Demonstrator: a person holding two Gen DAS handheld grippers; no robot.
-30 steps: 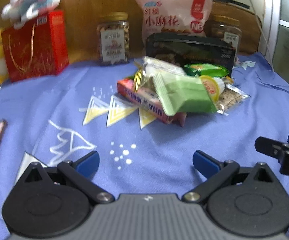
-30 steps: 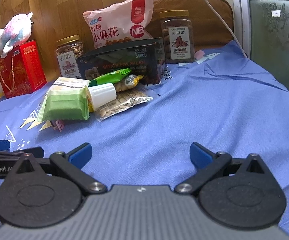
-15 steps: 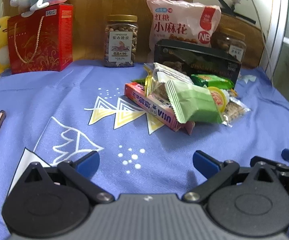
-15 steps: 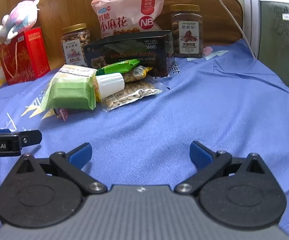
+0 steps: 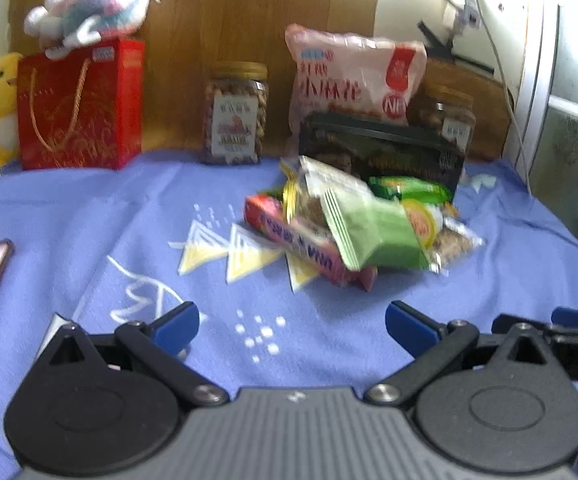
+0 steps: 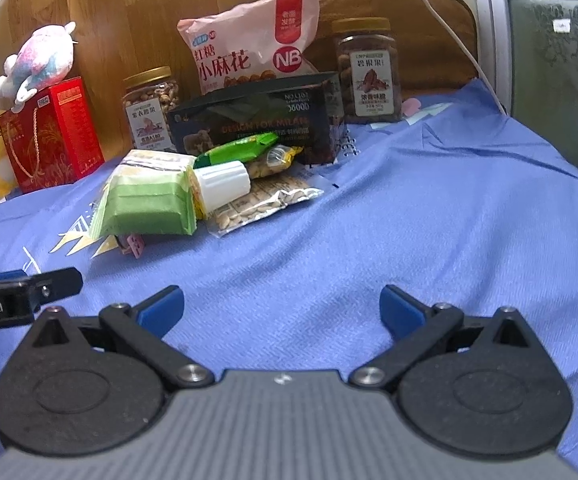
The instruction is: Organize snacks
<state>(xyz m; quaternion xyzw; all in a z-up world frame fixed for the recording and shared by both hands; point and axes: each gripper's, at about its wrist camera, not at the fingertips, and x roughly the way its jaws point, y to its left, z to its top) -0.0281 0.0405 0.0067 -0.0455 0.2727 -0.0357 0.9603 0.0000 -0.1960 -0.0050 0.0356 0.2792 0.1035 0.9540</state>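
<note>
Snacks (image 6: 193, 196) lay untouched in their pile; left gripper (image 5: 291, 322) had drifted slightly nearer, right gripper (image 6: 281, 306) barely moved, both spread apart and empty. Sorting not begun.

Blue patterned cloth (image 6: 429, 216) under snack pile (image 6: 193, 192), jars, red box (image 6: 55, 132).

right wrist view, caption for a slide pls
Open right gripper faces a snack pile on the blue cloth.

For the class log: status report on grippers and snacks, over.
Left gripper open, empty. Right gripper open, empty. Snack pile untouched on blue cloth, ahead of both. Path clear.
</note>
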